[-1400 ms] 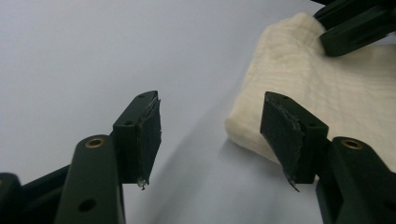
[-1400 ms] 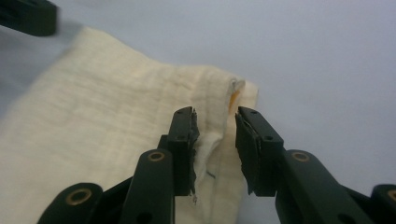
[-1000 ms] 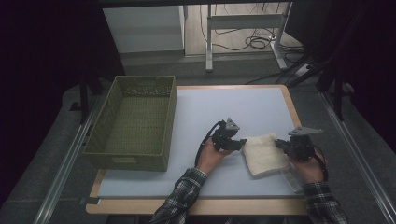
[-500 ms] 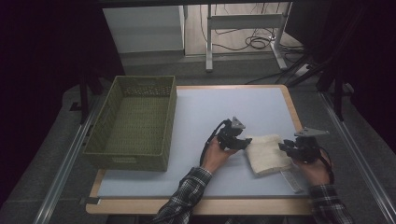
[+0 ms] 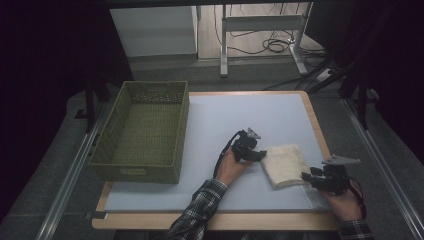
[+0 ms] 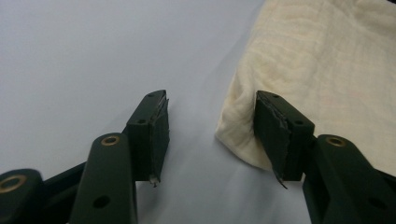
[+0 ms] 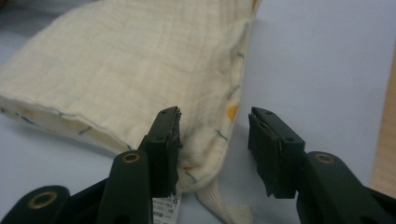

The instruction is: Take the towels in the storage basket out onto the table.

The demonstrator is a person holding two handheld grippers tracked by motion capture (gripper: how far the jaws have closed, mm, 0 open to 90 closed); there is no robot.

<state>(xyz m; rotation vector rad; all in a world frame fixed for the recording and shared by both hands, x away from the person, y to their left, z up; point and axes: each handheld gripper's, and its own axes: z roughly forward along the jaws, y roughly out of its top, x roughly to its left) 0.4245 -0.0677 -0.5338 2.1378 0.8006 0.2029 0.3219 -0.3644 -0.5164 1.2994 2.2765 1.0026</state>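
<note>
A folded cream cloth (image 5: 285, 164) lies on the pale blue table top, right of centre. My left gripper (image 5: 261, 155) sits at the cloth's left edge, jaws open. In the left gripper view the cloth (image 6: 327, 70) has its near corner right at the inner face of the right-hand jaw, and the left gripper (image 6: 210, 135) holds nothing. My right gripper (image 5: 305, 176) is at the cloth's near right corner, also open. In the right gripper view the cloth (image 7: 130, 70) has its folded corner and a hanging tag between the jaws of the right gripper (image 7: 215, 144).
A green woven basket (image 5: 112, 150) stands at the table's left side, nothing inside it. The wooden table edge (image 5: 320, 135) runs close to the right of the cloth. Cables and a desk frame (image 5: 260, 25) lie on the floor beyond the table.
The right gripper has drawn back toward the near right corner of the cloth. The left gripper shifted slightly right along the cloth's left edge. The cloth stays flat on the table.
</note>
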